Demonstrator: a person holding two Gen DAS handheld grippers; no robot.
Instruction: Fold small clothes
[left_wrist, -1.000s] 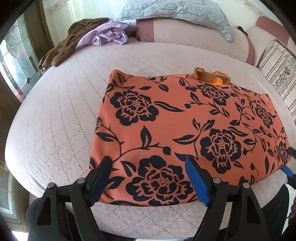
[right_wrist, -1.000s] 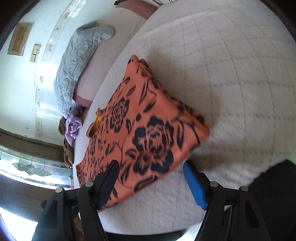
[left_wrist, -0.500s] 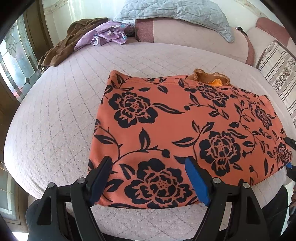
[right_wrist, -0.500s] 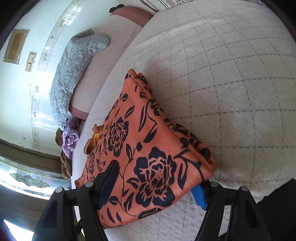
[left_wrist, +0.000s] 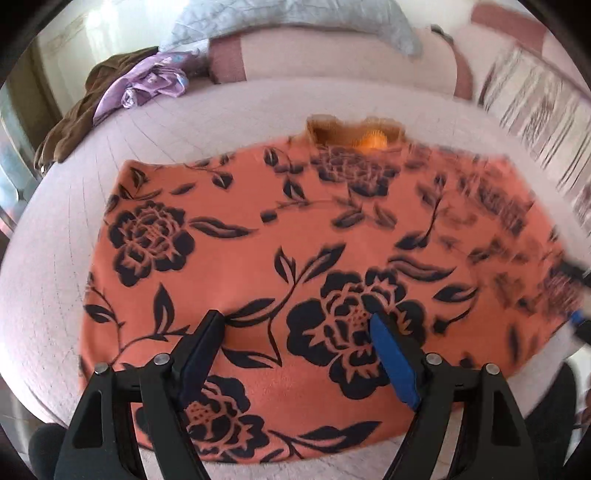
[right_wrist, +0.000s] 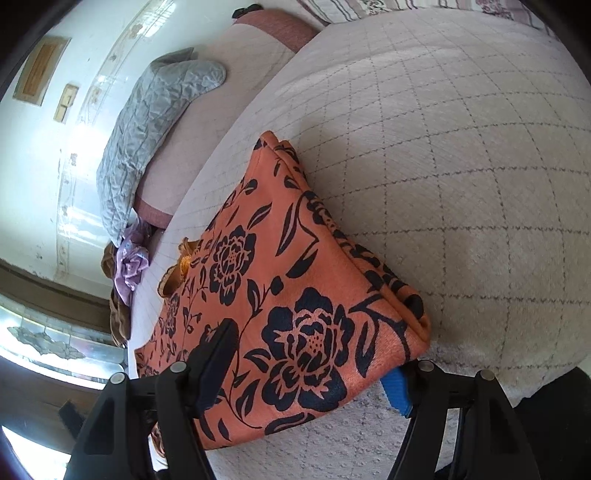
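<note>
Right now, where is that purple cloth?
In the left wrist view, the purple cloth lies far left on the bed, atop a brown garment, beside the grey pillow.

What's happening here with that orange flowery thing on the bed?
A person is folding a small orange floral garment laid flat on a quilted bed, using a hand-held gripper in each hand. The right gripper straddles the garment's near corner, one finger over the cloth and one under its edge, not clamped. The left gripper hangs open over the near edge. A pile of other clothes waits by the pillow.
</note>
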